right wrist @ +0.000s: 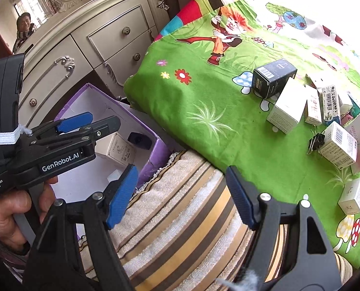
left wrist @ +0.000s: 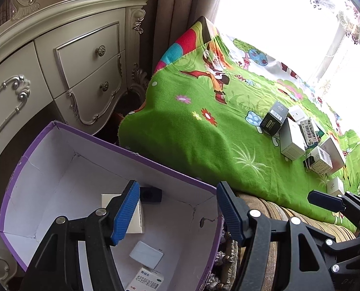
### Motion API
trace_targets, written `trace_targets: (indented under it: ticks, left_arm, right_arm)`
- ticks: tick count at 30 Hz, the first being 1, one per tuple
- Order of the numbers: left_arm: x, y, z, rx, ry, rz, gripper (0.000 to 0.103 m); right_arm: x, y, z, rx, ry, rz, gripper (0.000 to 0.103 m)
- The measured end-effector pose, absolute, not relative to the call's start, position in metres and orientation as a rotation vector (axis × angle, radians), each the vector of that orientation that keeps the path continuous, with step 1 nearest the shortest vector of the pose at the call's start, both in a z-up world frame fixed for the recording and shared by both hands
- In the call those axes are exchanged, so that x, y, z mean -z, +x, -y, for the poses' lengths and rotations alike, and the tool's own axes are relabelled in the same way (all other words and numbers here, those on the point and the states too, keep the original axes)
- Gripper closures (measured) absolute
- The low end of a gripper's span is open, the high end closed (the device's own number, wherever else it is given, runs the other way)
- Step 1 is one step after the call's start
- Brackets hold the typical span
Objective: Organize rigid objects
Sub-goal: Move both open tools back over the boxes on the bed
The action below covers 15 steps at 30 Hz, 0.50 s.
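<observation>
Above a purple-sided cardboard box with a white interior (left wrist: 58,169), the left gripper (left wrist: 177,208) hovers with its blue-padded jaws spread wide and holding nothing. Inside the box lie a flat white carton (left wrist: 133,215), a small black block (left wrist: 150,194) and a green-and-white medicine packet (left wrist: 146,278). The right gripper (right wrist: 180,196), likewise wide open and empty, hangs over a brown-and-yellow striped towel (right wrist: 180,230) just beside the box. On the green cartoon-print blanket (right wrist: 204,121), well apart from both grippers, sits a cluster of small cartons (a black barcoded box (right wrist: 272,77), a white box (right wrist: 286,106)) and a black binder clip (right wrist: 315,140). A cream carved dresser (left wrist: 65,60) stands behind.
</observation>
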<state>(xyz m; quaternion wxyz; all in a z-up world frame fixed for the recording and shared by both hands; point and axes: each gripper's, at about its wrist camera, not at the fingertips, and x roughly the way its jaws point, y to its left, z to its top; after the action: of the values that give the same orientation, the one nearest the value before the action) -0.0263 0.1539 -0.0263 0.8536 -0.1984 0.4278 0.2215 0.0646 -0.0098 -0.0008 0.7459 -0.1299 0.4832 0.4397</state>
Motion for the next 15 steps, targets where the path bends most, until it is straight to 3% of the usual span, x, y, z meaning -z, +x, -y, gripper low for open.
trace_targets:
  ticks: [15]
  left_arm:
    - [0.023,0.004,-0.120,-0.392,-0.375,-0.935,0.036]
  right_arm:
    - [0.002,0.093,0.059,-0.891,-0.204,-1.058,0.026]
